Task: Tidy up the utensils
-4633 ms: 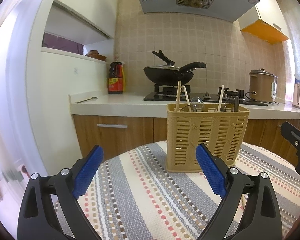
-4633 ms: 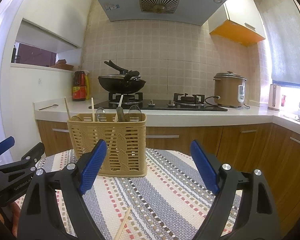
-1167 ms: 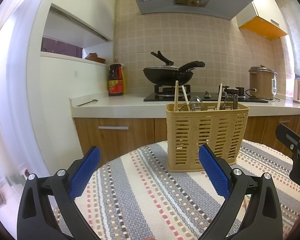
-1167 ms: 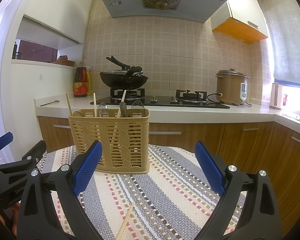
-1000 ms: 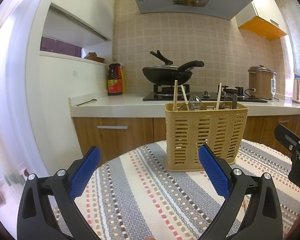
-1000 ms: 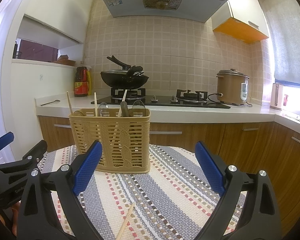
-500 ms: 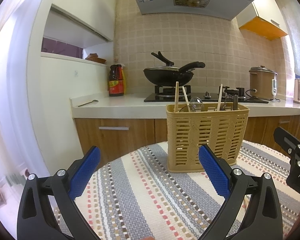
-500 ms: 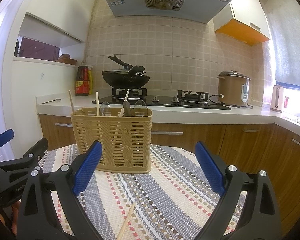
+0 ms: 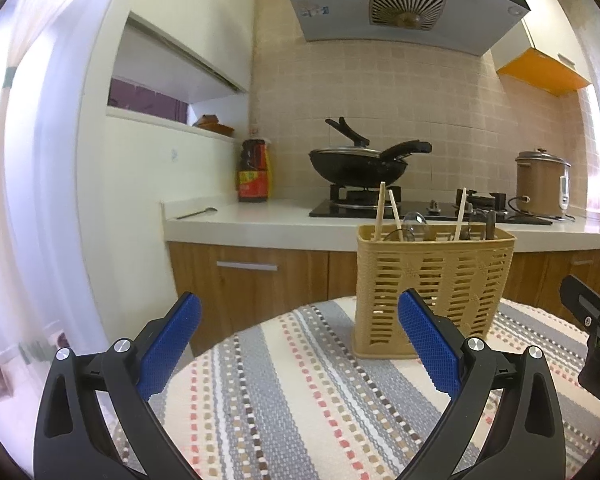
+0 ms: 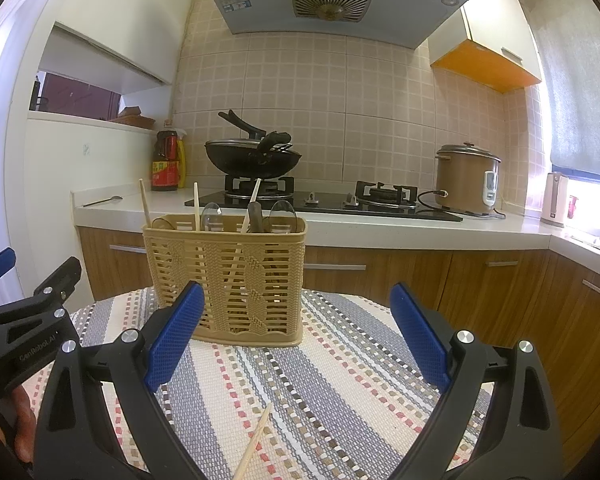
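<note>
A tan plastic utensil basket [image 9: 432, 292] stands upright on a round table with a striped cloth [image 9: 300, 392]; it also shows in the right wrist view [image 10: 230, 280]. Chopsticks [image 10: 196, 206] and clear spoons [image 10: 283, 212] stick up from it. One loose wooden chopstick [image 10: 256, 442] lies on the cloth near the front, between the right fingers. My left gripper [image 9: 296, 344] is open and empty, short of the basket. My right gripper [image 10: 296, 336] is open and empty, above the cloth. The left gripper [image 10: 24, 316] shows at the right view's left edge.
Behind the table runs a white kitchen counter [image 9: 260, 224] with wooden cabinets below. On it stand a black wok [image 10: 252, 156] on a gas hob, a sauce bottle [image 9: 254, 174] and a brown rice cooker [image 10: 466, 178]. A spoon [image 9: 198, 213] lies on the counter's left end.
Both views have shifted only slightly; the basket looks a little higher and nearer in the right wrist view. Both grippers stay open and empty.
</note>
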{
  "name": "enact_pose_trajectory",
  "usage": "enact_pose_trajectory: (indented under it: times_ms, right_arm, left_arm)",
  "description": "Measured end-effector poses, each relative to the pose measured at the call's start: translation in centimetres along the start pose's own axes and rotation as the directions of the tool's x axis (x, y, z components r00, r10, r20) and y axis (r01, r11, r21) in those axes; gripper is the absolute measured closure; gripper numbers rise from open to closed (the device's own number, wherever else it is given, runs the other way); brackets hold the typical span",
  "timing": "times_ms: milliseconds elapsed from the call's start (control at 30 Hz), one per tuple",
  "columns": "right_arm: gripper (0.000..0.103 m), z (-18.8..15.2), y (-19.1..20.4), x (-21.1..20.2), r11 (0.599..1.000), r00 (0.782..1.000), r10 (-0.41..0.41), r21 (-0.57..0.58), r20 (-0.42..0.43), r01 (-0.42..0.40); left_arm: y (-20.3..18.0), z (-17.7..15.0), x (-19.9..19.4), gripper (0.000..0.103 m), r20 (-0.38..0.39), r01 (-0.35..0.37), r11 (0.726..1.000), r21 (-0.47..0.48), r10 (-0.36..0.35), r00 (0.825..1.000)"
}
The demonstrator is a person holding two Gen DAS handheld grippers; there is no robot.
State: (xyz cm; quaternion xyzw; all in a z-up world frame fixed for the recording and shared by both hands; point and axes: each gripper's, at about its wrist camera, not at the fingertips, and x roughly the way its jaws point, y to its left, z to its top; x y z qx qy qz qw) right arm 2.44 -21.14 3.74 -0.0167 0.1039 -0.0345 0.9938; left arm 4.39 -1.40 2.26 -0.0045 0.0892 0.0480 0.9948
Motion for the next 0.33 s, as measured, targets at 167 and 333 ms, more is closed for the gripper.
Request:
enact_pose_trajectory:
  times_ms: [167, 333]
  right_arm:
    - [0.012, 0.02, -0.05, -0.15, 1.000, 1.000, -0.001, 0.000, 0.003, 0.001]
    - [0.011, 0.08, -0.01, -0.13, 1.000, 1.000, 0.001, -0.002, 0.004, -0.001]
  left_arm:
    - [0.57, 0.11, 0.65, 0.007, -0.043, 0.029, 0.999, -0.037, -0.031, 0.999]
    - [0.43, -0.06, 0.81, 0.007, -0.055, 0.041, 0.999, -0.033, -0.043, 0.998]
